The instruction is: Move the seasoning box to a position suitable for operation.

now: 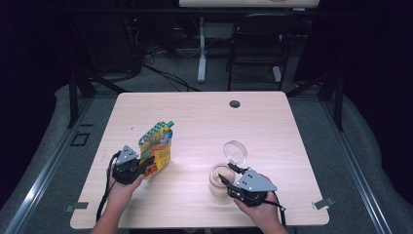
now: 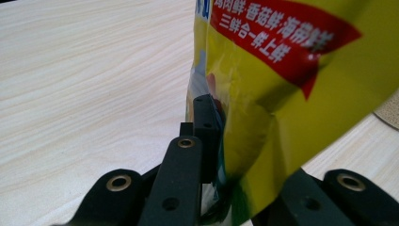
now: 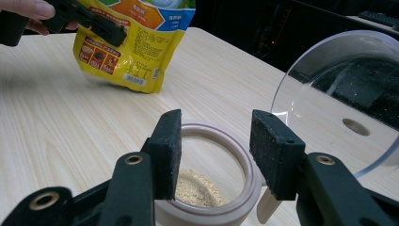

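A yellow printed pouch (image 1: 157, 146) stands tilted on the table's left side, and my left gripper (image 1: 139, 168) is shut on its lower edge. In the left gripper view the pouch (image 2: 291, 94) covers the right jaw, with the left fingertip (image 2: 206, 122) pressed against it. A clear jar (image 1: 220, 181) holding tan granules (image 3: 197, 188) sits front right, its clear hinged lid (image 1: 235, 152) tipped open behind it. My right gripper (image 3: 216, 150) is open just above the jar's rim (image 3: 244, 155), one jaw on each side of its right wall. Contact cannot be judged. The pouch (image 3: 136, 42) lies beyond.
The wooden table (image 1: 204, 122) has a round cable hole (image 1: 235, 104) near its far edge. A dark chair (image 1: 258, 44) and a white desk leg (image 1: 201, 48) stand on the floor beyond. Metal clips (image 1: 322, 203) sit at the front corners.
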The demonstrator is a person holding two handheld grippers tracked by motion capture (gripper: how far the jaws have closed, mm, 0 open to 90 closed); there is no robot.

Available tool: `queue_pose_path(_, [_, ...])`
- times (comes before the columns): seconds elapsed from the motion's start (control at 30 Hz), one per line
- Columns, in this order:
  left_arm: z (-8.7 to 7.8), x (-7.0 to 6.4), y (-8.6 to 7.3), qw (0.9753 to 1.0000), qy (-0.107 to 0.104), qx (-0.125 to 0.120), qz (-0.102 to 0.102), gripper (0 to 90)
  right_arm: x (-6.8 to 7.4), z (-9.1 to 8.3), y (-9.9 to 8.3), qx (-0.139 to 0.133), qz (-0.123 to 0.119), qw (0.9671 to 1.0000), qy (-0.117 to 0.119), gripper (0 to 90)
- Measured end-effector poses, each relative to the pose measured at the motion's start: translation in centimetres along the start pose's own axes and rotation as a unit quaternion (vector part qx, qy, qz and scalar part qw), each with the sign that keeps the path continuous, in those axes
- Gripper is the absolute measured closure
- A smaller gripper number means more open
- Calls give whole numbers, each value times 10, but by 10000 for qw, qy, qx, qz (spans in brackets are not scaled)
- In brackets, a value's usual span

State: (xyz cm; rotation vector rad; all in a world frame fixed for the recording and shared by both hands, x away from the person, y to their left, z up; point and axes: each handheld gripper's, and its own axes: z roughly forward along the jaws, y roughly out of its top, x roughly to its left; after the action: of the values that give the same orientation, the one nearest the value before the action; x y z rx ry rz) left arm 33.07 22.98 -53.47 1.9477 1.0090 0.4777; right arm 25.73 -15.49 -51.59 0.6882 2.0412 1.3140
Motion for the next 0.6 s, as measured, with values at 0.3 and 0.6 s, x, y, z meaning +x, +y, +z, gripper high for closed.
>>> queue_pose_path(0.3, [-5, 5, -4, 9999, -36, -21, -158, 822, 0, 0, 0, -2, 9, 10000, 12, 541])
queue_pose_path(0.6, [-12, 10, -7, 9991, -132, -252, -322, 722, 0, 2, 1, -19, -16, 10000, 34, 543])
